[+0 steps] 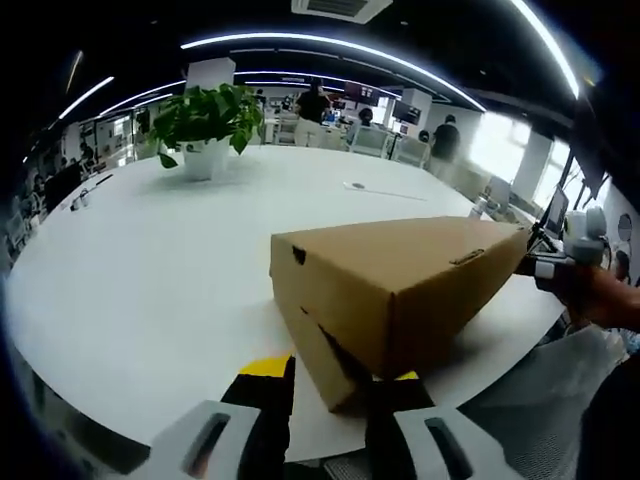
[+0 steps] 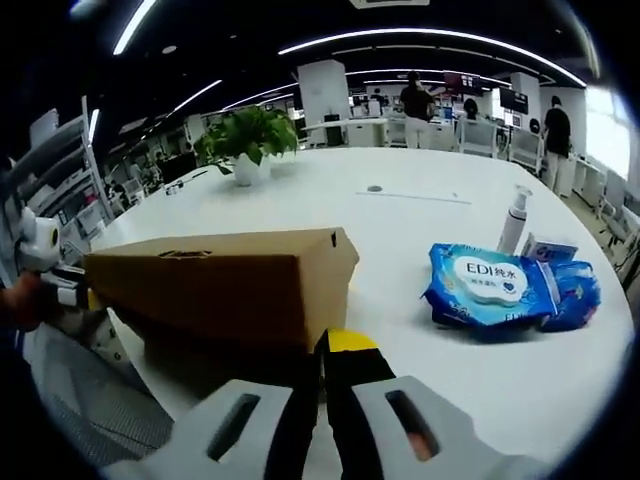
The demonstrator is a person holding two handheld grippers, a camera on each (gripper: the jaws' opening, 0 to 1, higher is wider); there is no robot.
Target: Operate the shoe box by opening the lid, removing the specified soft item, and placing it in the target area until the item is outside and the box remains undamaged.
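White tabletop (image 1: pixel 150 270) is stretching wide and round across the room, and the brown cardboard shoe box (image 1: pixel 400 290) is sitting near its closest edge with the lid down. A leafy potted plant (image 1: pixel 207 125) is standing far back on the table. Over to the right of the box, a blue wipes pack (image 2: pixel 490 290) is lying flat, and a small pump bottle (image 2: pixel 515 220) is standing just behind it. The left gripper (image 1: pixel 330 385) is hovering at the box's near corner, jaws spread apart. The right gripper (image 2: pixel 325 360) is pressing up against the box's other end — its jaws are squeezed together, with nothing visible between them.
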